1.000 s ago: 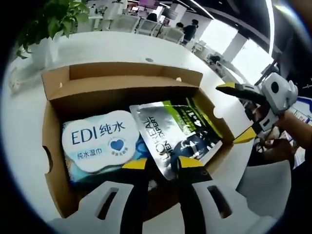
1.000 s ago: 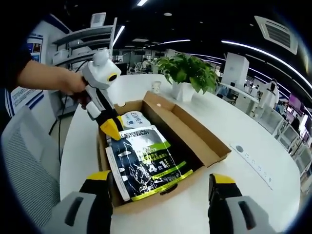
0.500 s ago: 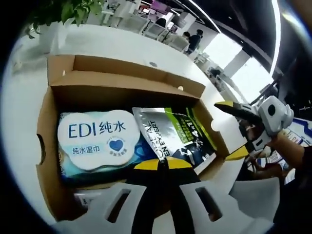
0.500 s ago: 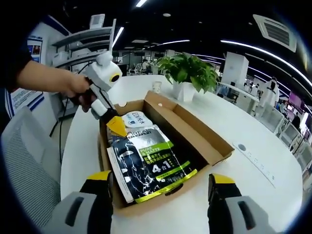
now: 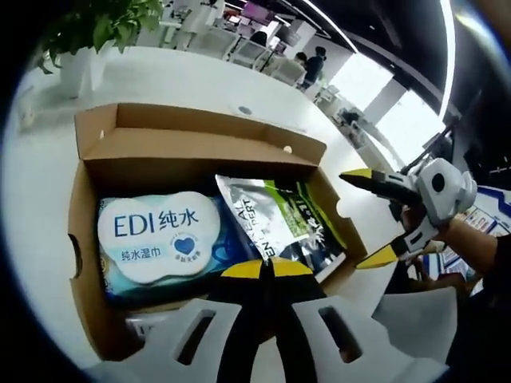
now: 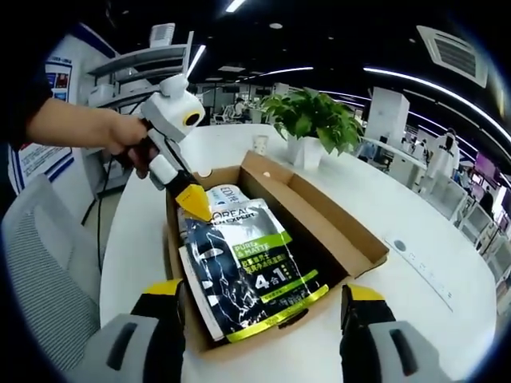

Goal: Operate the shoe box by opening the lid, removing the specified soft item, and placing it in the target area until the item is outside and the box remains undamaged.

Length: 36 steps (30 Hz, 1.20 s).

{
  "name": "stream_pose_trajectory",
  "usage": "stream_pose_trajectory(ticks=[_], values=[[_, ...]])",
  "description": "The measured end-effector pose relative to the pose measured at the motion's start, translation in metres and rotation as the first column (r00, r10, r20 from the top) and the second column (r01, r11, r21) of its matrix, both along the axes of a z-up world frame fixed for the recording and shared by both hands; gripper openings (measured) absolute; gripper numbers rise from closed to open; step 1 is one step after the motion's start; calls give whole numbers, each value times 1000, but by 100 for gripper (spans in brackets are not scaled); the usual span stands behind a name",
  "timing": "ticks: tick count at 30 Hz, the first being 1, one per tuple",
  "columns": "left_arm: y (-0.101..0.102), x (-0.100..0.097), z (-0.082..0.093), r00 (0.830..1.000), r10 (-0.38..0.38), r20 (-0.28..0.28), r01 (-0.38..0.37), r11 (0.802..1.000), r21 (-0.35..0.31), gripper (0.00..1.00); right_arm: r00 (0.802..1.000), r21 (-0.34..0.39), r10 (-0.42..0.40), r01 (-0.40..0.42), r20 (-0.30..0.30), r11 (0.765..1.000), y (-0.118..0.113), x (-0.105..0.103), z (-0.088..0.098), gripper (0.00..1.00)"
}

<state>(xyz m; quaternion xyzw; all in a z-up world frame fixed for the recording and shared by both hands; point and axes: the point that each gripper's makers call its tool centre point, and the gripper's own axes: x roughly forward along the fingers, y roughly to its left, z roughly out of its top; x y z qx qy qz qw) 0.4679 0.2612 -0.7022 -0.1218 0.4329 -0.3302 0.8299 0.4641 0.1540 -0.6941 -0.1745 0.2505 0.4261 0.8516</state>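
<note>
Box [image 6: 335,231]: lid open, on white surface [image 6: 415,319], office room, plant [image 6: 313,120] behind. Pouch [image 6: 251,267]: inside box beside wipes [image 5: 160,235], long axis along box. Left gripper [image 5: 266,267]: clenched on pouch's near edge. Right gripper [image 6: 263,299]: released, jaws apart, pouch just ahead.
</note>
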Motion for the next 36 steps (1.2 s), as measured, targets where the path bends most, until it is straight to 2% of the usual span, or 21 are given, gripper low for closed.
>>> stream_pose_trajectory(ticks=[17, 24, 30, 36], values=[[-5, 5, 19, 999, -32, 9, 32, 999, 34, 0, 1000, 7, -4, 4, -2, 1000, 11, 0, 0, 75], [-8, 6, 22, 998, -55, 9, 54, 994, 94, 1, 1000, 20, -5, 5, 4, 1000, 22, 4, 2, 72], [-13, 10, 33, 998, -57, 13, 55, 996, 75, 1, 1000, 30, -14, 14, -13, 999, 30, 6, -2, 70], [-16, 11, 39, 998, -66, 17, 64, 996, 66, 1, 999, 19, -36, 36, -22, 999, 31, 9, -5, 62]])
